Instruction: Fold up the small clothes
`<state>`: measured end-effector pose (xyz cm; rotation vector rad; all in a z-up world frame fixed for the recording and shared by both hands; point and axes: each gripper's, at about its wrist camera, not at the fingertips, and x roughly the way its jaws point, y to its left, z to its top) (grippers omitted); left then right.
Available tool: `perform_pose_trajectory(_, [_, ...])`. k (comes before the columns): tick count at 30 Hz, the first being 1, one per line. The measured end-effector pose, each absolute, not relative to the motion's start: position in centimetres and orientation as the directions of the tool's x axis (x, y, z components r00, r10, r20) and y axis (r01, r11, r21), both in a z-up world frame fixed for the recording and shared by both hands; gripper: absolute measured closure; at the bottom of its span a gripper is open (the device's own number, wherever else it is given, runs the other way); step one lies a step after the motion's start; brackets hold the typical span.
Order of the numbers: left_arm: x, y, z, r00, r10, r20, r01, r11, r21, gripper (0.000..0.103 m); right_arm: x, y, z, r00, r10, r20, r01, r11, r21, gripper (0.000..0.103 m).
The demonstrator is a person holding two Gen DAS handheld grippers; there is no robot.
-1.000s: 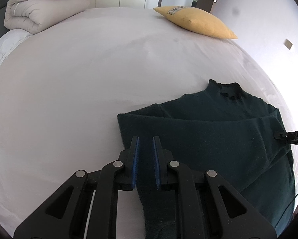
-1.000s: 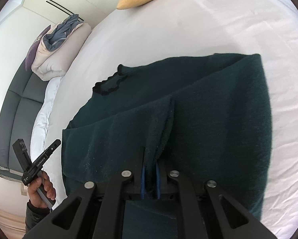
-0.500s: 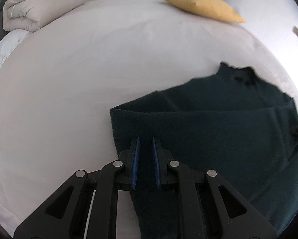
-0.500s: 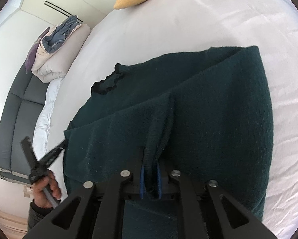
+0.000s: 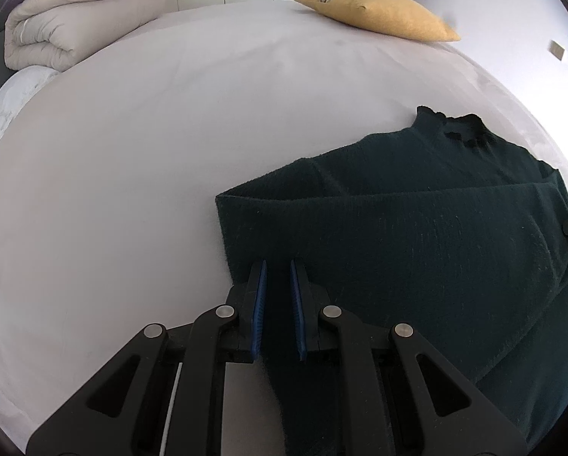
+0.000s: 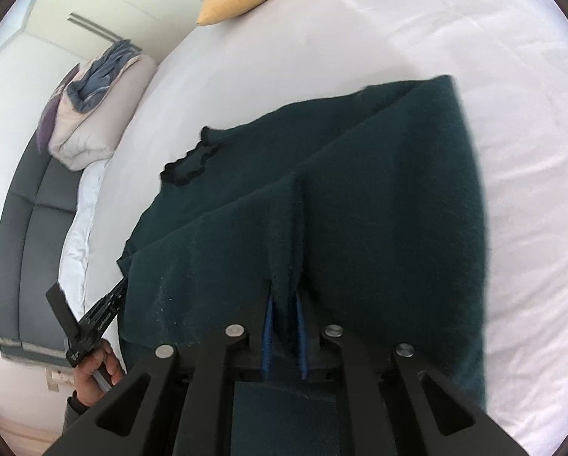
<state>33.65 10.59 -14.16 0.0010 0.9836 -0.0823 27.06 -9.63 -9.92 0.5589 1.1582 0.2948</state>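
A dark green knit sweater (image 5: 417,235) with a ruffled neck (image 5: 459,129) lies partly folded on the white bed. My left gripper (image 5: 276,277) is shut on the sweater's lower edge, cloth passing between its blue pads. My right gripper (image 6: 284,304) is shut on a ridge of the same sweater (image 6: 379,197) and holds it lifted above the bed. The left gripper's handle and the person's hand (image 6: 94,357) show at the left of the right wrist view.
A yellow pillow (image 5: 375,15) lies at the far side of the bed (image 5: 170,133). A rolled beige and blue duvet (image 5: 67,19) sits at the far left. A grey sofa (image 6: 29,235) stands beside the bed.
Both grippers have lifted the sweater's near edge and carried it toward the neck. The fold rides higher and the cloth fills more of the right wrist view.
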Motion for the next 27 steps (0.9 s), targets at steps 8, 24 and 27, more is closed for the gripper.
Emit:
perform_pose_trajectory(8, [33.2,9.9,-12.7,0.575,-0.039,-0.817,0.044,0.999,-0.018,0.090,27.2,-8.8,-5.1,0.542,0.531,-0.651,-0.020,0.783,0.622,0.066])
perform_pose_trajectory(24, [26.8,12.8,-13.5,0.615,-0.017,-0.788,-0.022,0.999,-0.038,0.073,23.2,-14.0,-11.6,0.563,0.596,-0.572,0.041,0.671,0.740,0.056])
perform_pose_trajectory(27, [22.7,15.1,-12.5,0.599,-0.022,-0.801,-0.085,0.992,-0.090,0.073,18.9,-16.4,-10.3,0.616,0.544,-0.570,0.065,0.685,0.725,0.050])
